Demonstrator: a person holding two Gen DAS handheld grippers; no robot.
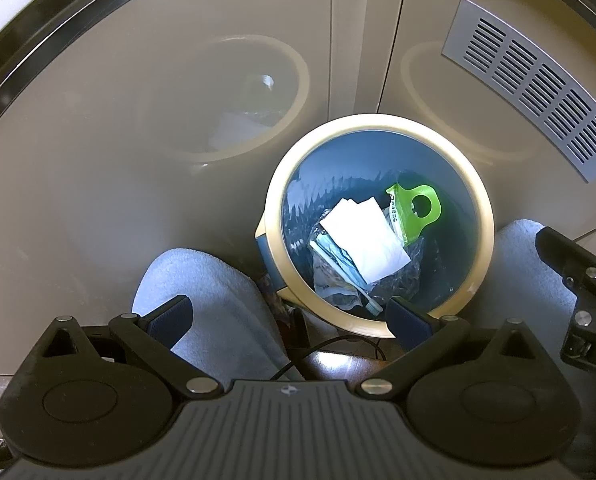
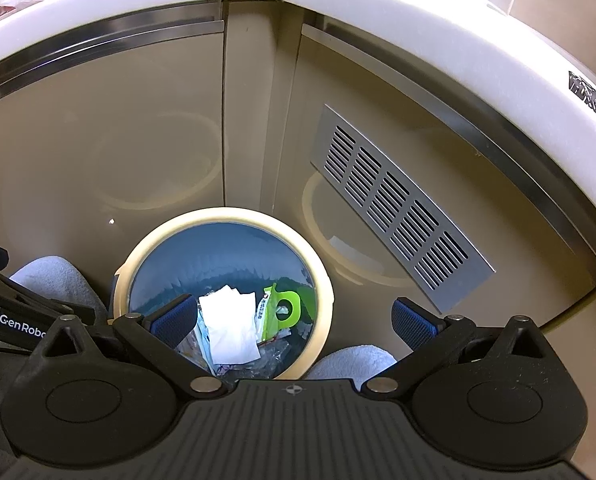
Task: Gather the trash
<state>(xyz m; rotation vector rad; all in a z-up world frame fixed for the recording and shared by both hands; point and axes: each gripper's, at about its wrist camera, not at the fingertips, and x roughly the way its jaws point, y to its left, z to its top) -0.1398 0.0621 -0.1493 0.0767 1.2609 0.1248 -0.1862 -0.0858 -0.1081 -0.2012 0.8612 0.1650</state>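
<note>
I hold my left gripper (image 1: 287,314) and right gripper (image 2: 293,318), both spread wide and empty, above the bin (image 1: 480,216) already holding paper (image 1: 368,236) and wrappers; next likely fetching more trash.

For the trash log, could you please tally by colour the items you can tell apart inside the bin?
White: 1, the paper sheet
Green: 1, the plastic hang-tag package
Clear: 1, the crumpled wrapper
Pale blue: 1, the toothbrush
Total: 4 in the bin; anything beneath is hidden.
</note>
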